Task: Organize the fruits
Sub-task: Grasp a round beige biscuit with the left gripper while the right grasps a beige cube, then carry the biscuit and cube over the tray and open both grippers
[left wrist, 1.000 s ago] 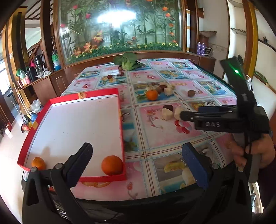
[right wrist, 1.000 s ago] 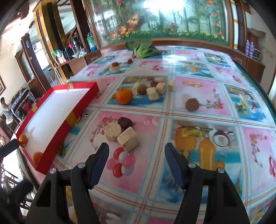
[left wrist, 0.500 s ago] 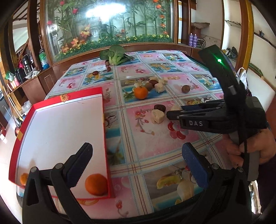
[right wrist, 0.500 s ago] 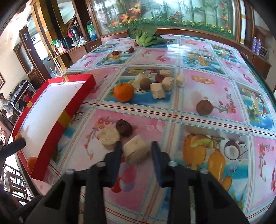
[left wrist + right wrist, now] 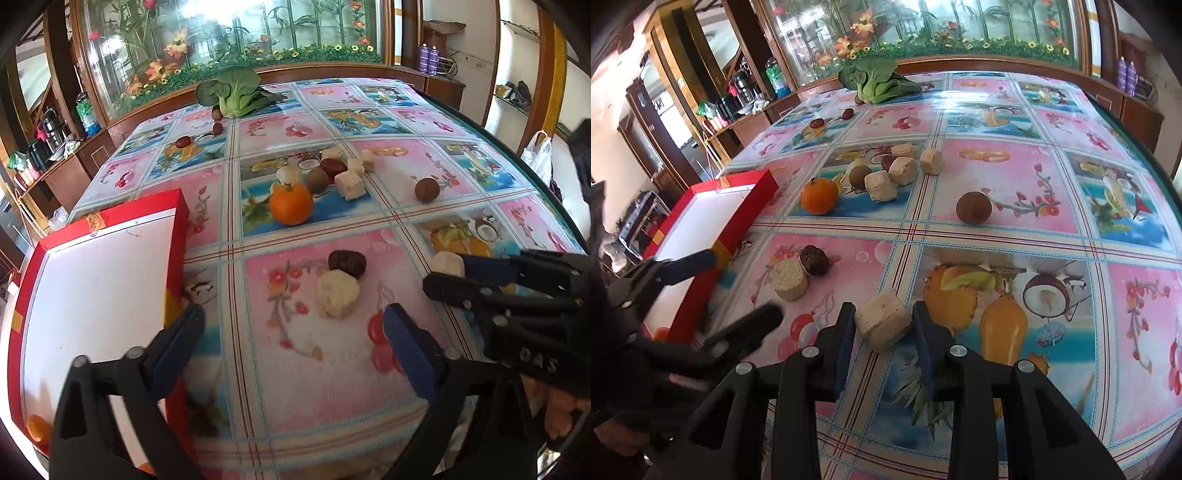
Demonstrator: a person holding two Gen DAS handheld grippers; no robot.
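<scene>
A: Where is the pale cube [image 5: 883, 319] found relative to the right gripper [image 5: 882, 332]?

B: It is clamped between the two blue pads, tilted, with one corner pointed toward the camera. The jaws are drawn narrow onto its sides. In the left wrist view the same cube is seen at the fingertips of that gripper, just above the tablecloth [image 5: 388, 192].

A: And the left gripper [image 5: 291, 336]?

B: Its jaws are set wide and are closing, with nothing pressed by the pads. One finger is laid over the red wall of the tray [image 5: 177, 236]; the other is held over the pink square of the cloth. A pale round chunk [image 5: 338, 293] and a dark date [image 5: 347, 261], touching each other, are seen beyond and between the fingertips, not yet reached.

A: What edges are to be noted?

B: The red tray is placed at the table's left, its white floor mostly bare; an orange fruit [image 5: 38, 427] is lodged in its near corner. The table rim is curved away on the right.

A: Open room?

B: An orange [image 5: 819, 195], a brown round fruit [image 5: 974, 207] and a cluster of pale blocks [image 5: 894, 175] are spread mid-table. Bare cloth is left between them and the grippers. A leafy green [image 5: 879, 79] is laid at the far edge.
</scene>
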